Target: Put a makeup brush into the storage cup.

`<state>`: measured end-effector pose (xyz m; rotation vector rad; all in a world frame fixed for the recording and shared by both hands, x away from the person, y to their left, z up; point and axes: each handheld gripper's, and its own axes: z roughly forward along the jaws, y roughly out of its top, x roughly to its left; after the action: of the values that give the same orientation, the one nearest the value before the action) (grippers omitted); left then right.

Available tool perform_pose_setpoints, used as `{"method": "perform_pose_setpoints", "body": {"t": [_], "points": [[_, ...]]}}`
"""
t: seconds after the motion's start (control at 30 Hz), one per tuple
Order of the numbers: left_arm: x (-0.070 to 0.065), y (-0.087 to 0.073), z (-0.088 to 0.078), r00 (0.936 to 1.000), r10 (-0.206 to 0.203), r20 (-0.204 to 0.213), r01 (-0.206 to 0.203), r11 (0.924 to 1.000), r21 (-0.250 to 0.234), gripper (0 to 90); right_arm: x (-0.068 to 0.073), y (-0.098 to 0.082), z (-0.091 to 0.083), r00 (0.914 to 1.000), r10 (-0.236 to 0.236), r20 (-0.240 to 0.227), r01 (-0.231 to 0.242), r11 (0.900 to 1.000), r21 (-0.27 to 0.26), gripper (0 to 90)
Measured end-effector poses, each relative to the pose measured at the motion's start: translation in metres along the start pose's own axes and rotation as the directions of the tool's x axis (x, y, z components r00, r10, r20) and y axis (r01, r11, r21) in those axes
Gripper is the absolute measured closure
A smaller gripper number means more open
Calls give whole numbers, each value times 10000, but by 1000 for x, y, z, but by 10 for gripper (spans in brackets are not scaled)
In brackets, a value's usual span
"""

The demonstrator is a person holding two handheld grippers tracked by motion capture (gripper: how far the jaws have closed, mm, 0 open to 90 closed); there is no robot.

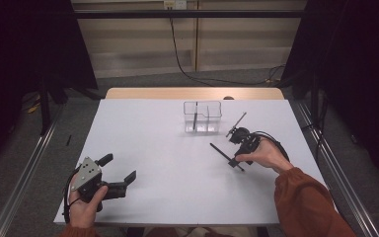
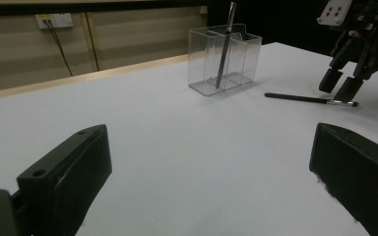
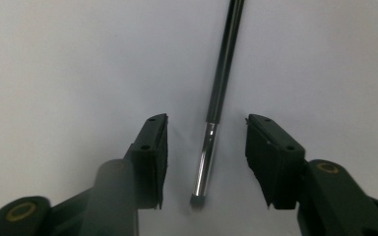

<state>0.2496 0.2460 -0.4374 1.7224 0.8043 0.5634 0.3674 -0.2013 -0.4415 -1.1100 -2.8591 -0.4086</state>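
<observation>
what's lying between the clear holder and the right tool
Only bare white table lies between the clear holder and the right tool, as the left gripper view shows. The brush lies beneath that tool.

On the counter (image 1: 177, 168), the clear holder (image 1: 203, 117) stands at twelve o'clock with one pen (image 1: 195, 121) upright in its left compartment. A brush (image 1: 226, 156) lies flat at two o'clock, between the right hand-held gripper's (image 1: 233, 160) jaws. The left hand-held gripper (image 1: 118, 170) sits at eight o'clock, well apart.
</observation>
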Motion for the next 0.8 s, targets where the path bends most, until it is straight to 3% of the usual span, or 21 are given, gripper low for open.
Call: {"method": "perform_pose_setpoints", "body": {"t": [0.2,0.4,0.8], "points": [[0,0,0,10000,-8,-2,8,10000,-7,22,1,0,6,9999,-87,-50,89,9995,302,597],[0,0,0,10000,6,-20,-6,10000,3,22,1,1,9,9993,-142,337,125,9987,492,720],[0,0,0,10000,16,-41,-16,10000,10,22,1,3,9,9979,-38,653,-3,9981,621,821]]}}
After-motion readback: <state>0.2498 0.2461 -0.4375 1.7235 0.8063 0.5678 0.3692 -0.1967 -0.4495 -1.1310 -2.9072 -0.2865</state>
